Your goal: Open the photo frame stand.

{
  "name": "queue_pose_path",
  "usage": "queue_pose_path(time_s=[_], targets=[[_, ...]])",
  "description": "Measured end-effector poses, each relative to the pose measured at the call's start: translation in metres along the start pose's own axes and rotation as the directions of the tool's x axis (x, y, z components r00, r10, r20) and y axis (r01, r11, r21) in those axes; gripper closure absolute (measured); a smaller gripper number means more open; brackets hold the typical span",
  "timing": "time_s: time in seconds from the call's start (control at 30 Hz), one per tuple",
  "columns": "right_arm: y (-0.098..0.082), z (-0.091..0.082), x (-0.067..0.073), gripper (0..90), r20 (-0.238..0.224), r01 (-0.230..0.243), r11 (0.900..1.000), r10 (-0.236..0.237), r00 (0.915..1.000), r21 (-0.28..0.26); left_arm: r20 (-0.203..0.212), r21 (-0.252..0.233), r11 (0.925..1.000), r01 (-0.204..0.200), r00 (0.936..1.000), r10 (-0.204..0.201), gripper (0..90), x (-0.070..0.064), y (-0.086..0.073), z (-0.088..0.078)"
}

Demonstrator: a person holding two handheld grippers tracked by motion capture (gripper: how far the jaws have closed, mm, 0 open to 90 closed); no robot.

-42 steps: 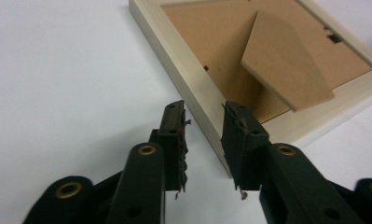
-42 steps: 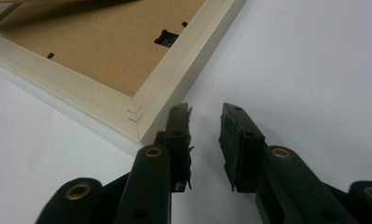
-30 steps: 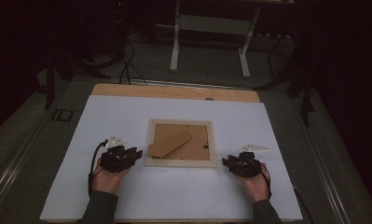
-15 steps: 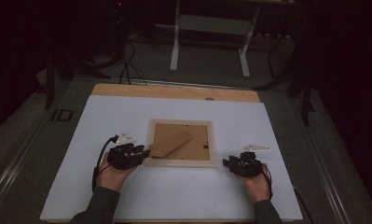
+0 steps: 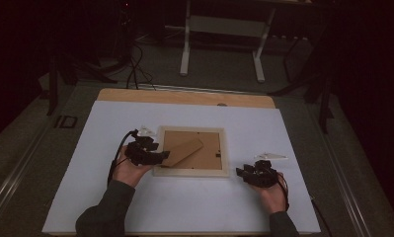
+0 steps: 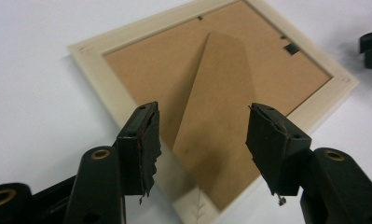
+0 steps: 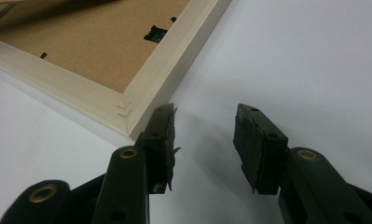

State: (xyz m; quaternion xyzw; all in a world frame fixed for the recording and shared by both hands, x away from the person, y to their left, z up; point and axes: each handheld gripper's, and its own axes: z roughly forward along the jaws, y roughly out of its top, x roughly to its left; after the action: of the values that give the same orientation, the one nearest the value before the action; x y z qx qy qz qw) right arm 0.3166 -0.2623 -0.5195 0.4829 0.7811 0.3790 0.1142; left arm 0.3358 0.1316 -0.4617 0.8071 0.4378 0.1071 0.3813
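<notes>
Wooden frame [image 5: 192,172] face-down, front hidden, left tool [image 5: 162,157] overlapping

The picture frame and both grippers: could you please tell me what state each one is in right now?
Picture frame: lying flat, back side up, on the white board.
Stand flap: part of the frame's back, between the left gripper's jaws, not gripped.
Left gripper: open above the frame's edge, jaws just opened wider.
Right gripper: open, nothing between its jaws, beside the frame's corner.
</notes>
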Motion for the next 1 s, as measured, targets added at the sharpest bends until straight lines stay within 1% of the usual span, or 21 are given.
queue_pose_path(time_s=[0.07, 0.13, 0.27, 0.3, 0.33, 0.37, 0.43, 0.53, 0.63, 0.73, 0.77, 0.8, 0.87, 1.0], targets=[[0.0, 0.0, 0.0, 57.1, 0.0, -0.001, 1.0, 0.001, 1.0, 0.0, 0.025, 0.006, 0.9998, -0.018, 0.9995, 0.018, 47.2, 0.0, 0.005, 0.003], [0.0, 0.0, 0.0, 56.6, 0.0, -0.002, 1.0, 0.002, 1.0, -0.001, 0.033, 0.015, 0.9995, -0.028, 0.9991, 0.027, 47.2, 0.001, 0.009, 0.007], [0.0, -0.001, -0.001, 56.3, -0.001, -0.005, 1.0, 0.005, 1.0, -0.005, 0.067, 0.05, 0.9983, -0.03, 0.9974, 0.026, 45.7, 0.004, 0.016, 0.018], [0.0, -0.001, -0.002, 56.2, -0.001, -0.007, 1.0, 0.007, 1.0, -0.005, 0.067, 0.05, 0.9983, -0.03, 0.9974, 0.026, 44.8, 0.004, 0.016, 0.018], [0.0, -0.001, -0.002, 56.2, -0.001, -0.007, 1.0, 0.007, 1.0, -0.005, 0.072, 0.061, 0.9975, -0.036, 0.9969, 0.032, 44.8, 0.004, 0.018, 0.02], [0.0, -0.001, -0.002, 56.1, 0.001, -0.005, 1.0, 0.005, 1.0, -0.003, 0.07, 0.072, 0.9964, -0.045, 0.9967, 0.04, 42.7, 0.004, 0.021, 0.024], [0.0, -0.001, -0.002, 56.0, 0.0, -0.007, 1.0, 0.007, 1.0, -0.001, 0.086, 0.081, 0.9959, -0.041, 0.9958, 0.034, 42.0, 0.005, 0.025, 0.029], [0.0, 0.0, -0.001, 55.8, -0.002, -0.007, 1.0, 0.007, 1.0, -0.001, 0.096, 0.11, 0.9927, -0.051, 0.9946, 0.04, 42.0, 0.005, 0.03, 0.036], [0.0, 0.001, -0.002, 55.7, -0.001, -0.004, 1.0, 0.004, 1.0, 0.004, 0.101, 0.14, 0.9881, -0.065, 0.9936, 0.051, 42.1, 0.004, 0.035, 0.044], [-0.001, 0.001, -0.002, 55.6, -0.001, -0.005, 1.0, 0.005, 1.0, 0.004, 0.098, 0.173, 0.9822, -0.073, 0.9936, 0.057, 38.9, 0.003, 0.04, 0.052], [-0.001, 0.001, -0.002, 55.5, -0.002, -0.005, 1.0, 0.005, 1.0, 0.005, 0.106, 0.188, 0.9788, -0.081, 0.9925, 0.062, 38.2, 0.003, 0.041, 0.054], [-0.001, 0.001, -0.002, 55.4, -0.002, -0.005, 1.0, 0.005, 1.0, 0.005, 0.109, 0.198, 0.9772, -0.077, 0.9925, 0.056, 36.3, 0.002, 0.042, 0.057], [-0.001, 0.001, -0.002, 55.0, -0.002, -0.006, 1.0, 0.006, 1.0, 0.005, 0.111, 0.226, 0.9704, -0.086, 0.9919, 0.062, 34.2, 0.001, 0.044, 0.062], [0.0, 0.0, -0.003, 54.7, 0.001, -0.011, 1.0, 0.011, 0.9999, 0.0, 0.118, 0.261, 0.9605, -0.096, 0.9907, 0.067, 31.2, 0.0, 0.048, 0.071]])
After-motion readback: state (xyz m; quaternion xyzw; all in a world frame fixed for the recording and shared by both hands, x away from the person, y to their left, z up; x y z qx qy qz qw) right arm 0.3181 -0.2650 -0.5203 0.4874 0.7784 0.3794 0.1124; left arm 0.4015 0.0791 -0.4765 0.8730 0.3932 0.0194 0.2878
